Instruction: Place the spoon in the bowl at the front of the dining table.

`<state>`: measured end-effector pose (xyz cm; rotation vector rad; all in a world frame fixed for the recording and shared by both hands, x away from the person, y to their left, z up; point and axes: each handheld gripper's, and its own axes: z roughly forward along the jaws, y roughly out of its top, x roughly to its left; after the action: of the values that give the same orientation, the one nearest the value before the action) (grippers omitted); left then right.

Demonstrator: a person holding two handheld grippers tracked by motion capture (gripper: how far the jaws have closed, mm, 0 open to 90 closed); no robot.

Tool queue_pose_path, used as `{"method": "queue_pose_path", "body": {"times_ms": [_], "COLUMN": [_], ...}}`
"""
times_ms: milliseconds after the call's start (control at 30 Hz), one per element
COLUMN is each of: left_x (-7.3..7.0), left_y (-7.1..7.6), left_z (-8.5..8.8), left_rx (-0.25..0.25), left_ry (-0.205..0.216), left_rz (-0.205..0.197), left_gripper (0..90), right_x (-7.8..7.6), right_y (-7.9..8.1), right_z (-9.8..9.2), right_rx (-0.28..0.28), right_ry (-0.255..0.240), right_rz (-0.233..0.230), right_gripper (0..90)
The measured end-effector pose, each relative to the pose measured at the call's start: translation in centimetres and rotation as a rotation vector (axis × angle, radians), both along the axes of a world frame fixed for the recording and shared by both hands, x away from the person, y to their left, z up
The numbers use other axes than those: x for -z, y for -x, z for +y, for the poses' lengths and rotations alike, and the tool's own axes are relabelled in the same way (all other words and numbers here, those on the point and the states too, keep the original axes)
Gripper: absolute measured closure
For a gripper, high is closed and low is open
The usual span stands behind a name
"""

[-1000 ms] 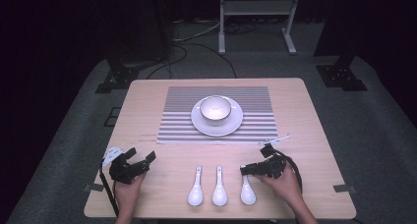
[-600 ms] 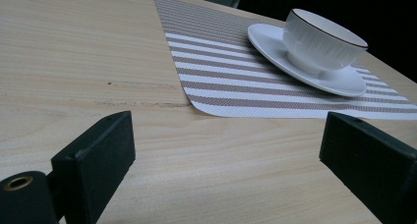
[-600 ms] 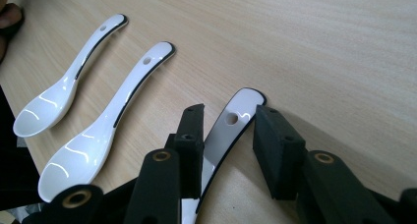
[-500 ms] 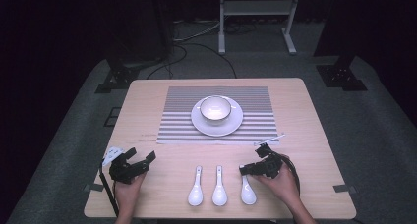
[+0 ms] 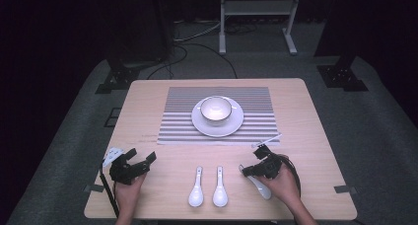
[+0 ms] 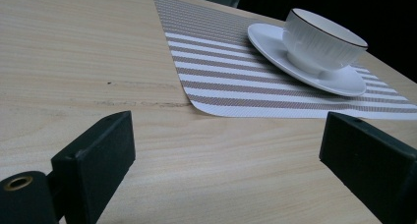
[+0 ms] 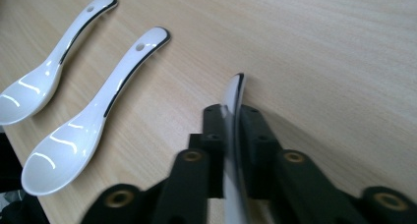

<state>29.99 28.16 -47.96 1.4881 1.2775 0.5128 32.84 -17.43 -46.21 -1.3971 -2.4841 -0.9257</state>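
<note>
Three white spoons lie near the table's front edge. My right gripper (image 5: 250, 168) is shut on the handle of the rightmost spoon (image 5: 261, 187); its jaws have just been closing with that handle between them. In the right gripper view the handle (image 7: 235, 103) stands on edge between the two black jaws of the right gripper (image 7: 231, 117). The other two spoons (image 7: 98, 117) (image 7: 53, 63) lie flat beside it. My left gripper (image 5: 140, 157) rests open at the front left, jaws wide apart around bare wood (image 6: 231, 150).
A white cup (image 5: 216, 109) sits on a saucer (image 5: 231, 129) in the middle of a striped placemat (image 5: 182, 111). The cup (image 6: 322, 40) and the placemat (image 6: 231, 71) lie ahead of the left gripper. A thin white stick (image 5: 268, 139) lies by the mat's near right corner.
The right gripper's jaws have come together on the rightmost spoon's handle, and the spoon has shifted slightly right. The left gripper has not moved.
</note>
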Motion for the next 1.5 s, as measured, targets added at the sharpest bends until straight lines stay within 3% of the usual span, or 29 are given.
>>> {"method": "queue_pose_path", "body": {"times_ms": [167,200,367,400,433,467,567,667,1233,1500], "left_x": [0.0,0.0,0.0,0.0,0.0,0.0,0.0,0.0,0.0,0.0], "left_y": [0.0,0.0,0.0,0.0,0.0,0.0,0.0,0.0,0.0,0.0], "left_z": [0.0,0.0,0.0,0.0,0.0,0.0,0.0,0.0,0.0,0.0], "left_rx": [0.0,0.0,-0.001,-0.001,-0.001,-0.001,0.0,-0.001,0.0,0.0], "left_ry": [-0.001,-0.002,-0.002,-0.002,-0.002,-0.002,-0.002,-0.003,0.0,0.002], "left_rz": [0.002,0.001,0.0,0.0,0.0,0.001,0.0,0.0,-0.001,-0.001], "left_gripper": [5.3,5.4,5.3,5.3,5.4,5.3,5.4,5.4,5.3,5.4], "right_x": [-0.1,-0.2,-0.6,-0.8,-0.8,-1.0,-1.2,-1.6,-2.3,-2.6], "right_y": [0.2,0.3,0.3,0.4,0.4,0.4,0.5,0.5,-0.2,-0.9], "right_z": [-0.6,-1.1,-2.1,-2.6,-2.6,-3.2,-3.7,-4.5,-4.7,-4.5], "right_rx": [0.003,0.013,0.03,0.041,0.041,0.054,0.064,0.078,0.094,0.12], "right_ry": [-0.032,-0.07,-0.126,-0.161,-0.161,-0.203,-0.229,-0.286,-0.453,-0.491], "right_rz": [0.008,0.011,0.01,0.012,0.012,0.016,0.018,0.019,0.038,0.041], "right_gripper": [85.4,85.4,85.2,85.2,85.2,85.1,85.1,84.9,84.3,84.3]}}
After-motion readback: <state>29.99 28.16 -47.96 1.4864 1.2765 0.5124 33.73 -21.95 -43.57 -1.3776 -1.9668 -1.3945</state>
